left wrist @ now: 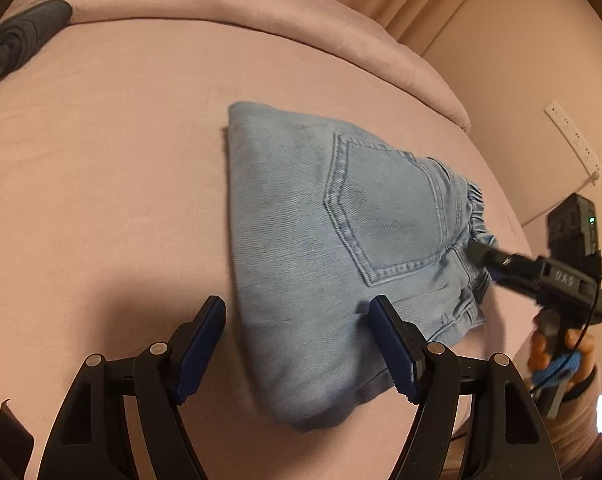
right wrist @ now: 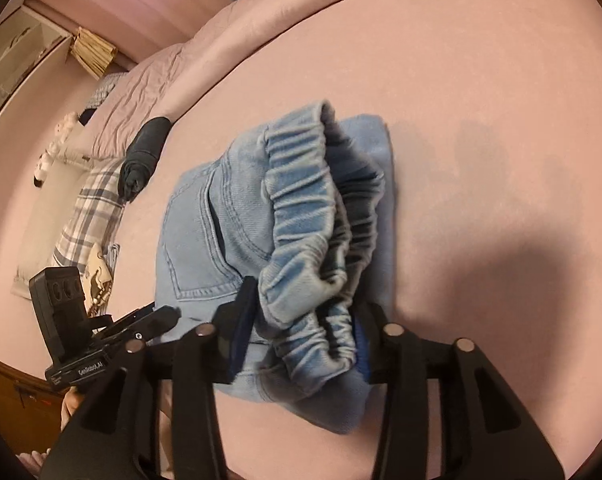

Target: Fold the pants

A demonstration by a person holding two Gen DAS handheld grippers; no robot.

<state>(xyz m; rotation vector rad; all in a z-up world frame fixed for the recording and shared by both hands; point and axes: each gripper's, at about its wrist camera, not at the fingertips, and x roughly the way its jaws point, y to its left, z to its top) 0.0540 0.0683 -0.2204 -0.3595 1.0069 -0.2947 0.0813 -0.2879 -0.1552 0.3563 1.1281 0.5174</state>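
Note:
Light blue denim pants (left wrist: 321, 240) lie folded into a compact bundle on the pink bed (left wrist: 101, 200), back pocket up. My left gripper (left wrist: 297, 344) is open, its blue-padded fingers (left wrist: 393, 344) hovering over the near edge of the bundle. My right gripper (right wrist: 301, 332) has its jaws around the elastic waistband (right wrist: 309, 216), which bunches up between them; it also shows in the left wrist view (left wrist: 481, 254) at the waistband end. The pants fill the middle of the right wrist view (right wrist: 205, 240).
A dark grey rolled garment (left wrist: 17, 44) lies at the far side of the bed, also in the right wrist view (right wrist: 141, 156). A pink duvet (left wrist: 261, 12) is bunched along the back. A plaid pillow (right wrist: 89, 216) lies beside the bed.

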